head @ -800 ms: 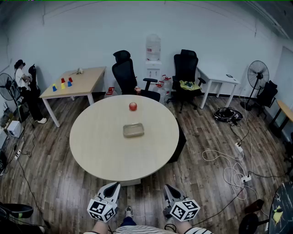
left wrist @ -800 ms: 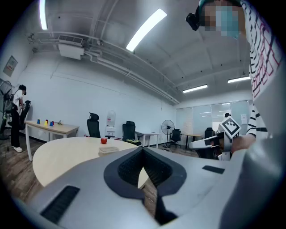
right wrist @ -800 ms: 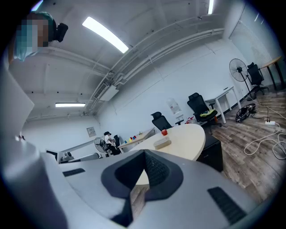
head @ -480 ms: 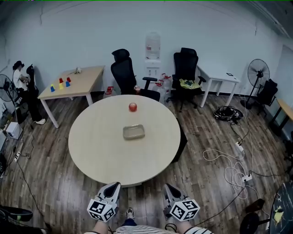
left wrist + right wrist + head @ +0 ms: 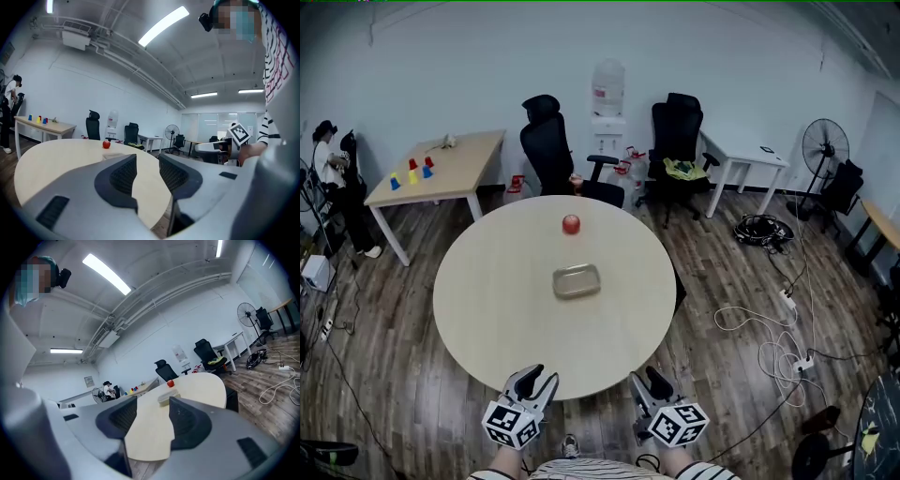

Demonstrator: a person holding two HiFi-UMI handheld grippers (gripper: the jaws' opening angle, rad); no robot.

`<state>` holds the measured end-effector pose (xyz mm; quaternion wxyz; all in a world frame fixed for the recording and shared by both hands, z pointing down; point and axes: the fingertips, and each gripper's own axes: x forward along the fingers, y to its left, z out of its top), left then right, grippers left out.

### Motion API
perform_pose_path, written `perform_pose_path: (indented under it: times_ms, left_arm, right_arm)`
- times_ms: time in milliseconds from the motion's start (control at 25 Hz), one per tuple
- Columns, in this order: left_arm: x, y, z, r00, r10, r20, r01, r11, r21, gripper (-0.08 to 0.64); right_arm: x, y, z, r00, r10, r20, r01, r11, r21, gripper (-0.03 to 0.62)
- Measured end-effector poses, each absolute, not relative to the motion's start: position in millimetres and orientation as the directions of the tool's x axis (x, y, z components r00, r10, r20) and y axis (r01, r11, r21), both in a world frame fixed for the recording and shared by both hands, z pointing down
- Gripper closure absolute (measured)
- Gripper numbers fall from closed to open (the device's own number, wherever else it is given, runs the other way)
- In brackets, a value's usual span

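Your left tool (image 5: pixel 538 376) and right tool (image 5: pixel 645 377), pressed together earlier, now gape empty over the near edge of the round, smooth beige table (image 5: pixel 487 309). A shallow rectangular tray (image 5: pixel 577 281) lies mid-table, with a red apple (image 5: pixel 571 224) beyond it.

I hold my left gripper (image 5: pixel 536 378) and my right gripper (image 5: pixel 647 379) side by side at the near edge of the round table (image 5: pixel 487 309). The jaws of each stand a little apart with nothing between them. Well ahead, near the table's middle, lies a shallow rectangular tray (image 5: pixel 577 281). Beyond it, apart from the tray, sits a red apple (image 5: pixel 571 224). Behind the table stand a black office chair (image 5: pixel 546 141) and a water dispenser (image 5: pixel 605 94).
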<state>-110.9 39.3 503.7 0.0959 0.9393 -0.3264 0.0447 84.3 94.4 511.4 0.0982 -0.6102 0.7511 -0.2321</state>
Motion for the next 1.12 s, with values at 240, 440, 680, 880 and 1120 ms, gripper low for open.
perform_pose_path:
  times_ms: [240, 440, 680, 880, 1120]
  left_arm:
    - [-114.0, -19.3, 503.4, 0.814, -0.560, 0.151, -0.579, -0.803, 0.142, 0.419]
    - [-118.9, -59.4, 505.2, 0.838, -0.519, 0.170, -0.541, -0.830, 0.134, 0.419]
    - [-125.4, -95.9, 515.1, 0.835, -0.518, 0.184, -0.545, -0.824, 0.153, 0.419]
    - [-121.6, -121.4, 533.3, 0.804, -0.560, 0.200, -0.592, -0.786, 0.180, 0.419]
    - [-109.2, -162.2, 540.1, 0.758, -0.617, 0.214, -0.651, -0.737, 0.182, 0.419]
  right_arm:
    - [77.5, 42.3, 512.9, -0.191, -0.971, 0.146, -0.880, 0.103, -0.464, 0.385]
    - [71.4, 9.8, 516.4, -0.148, -0.978, 0.146, -0.876, 0.062, -0.478, 0.385]
    - [67.3, -17.5, 525.5, -0.127, -0.974, 0.187, -0.876, 0.022, -0.481, 0.385]
    - [81.2, -40.5, 533.3, -0.134, -0.969, 0.206, -0.880, 0.020, -0.475, 0.385]
    - [102.9, -95.2, 543.9, -0.186, -0.956, 0.227, -0.875, 0.057, -0.482, 0.385]
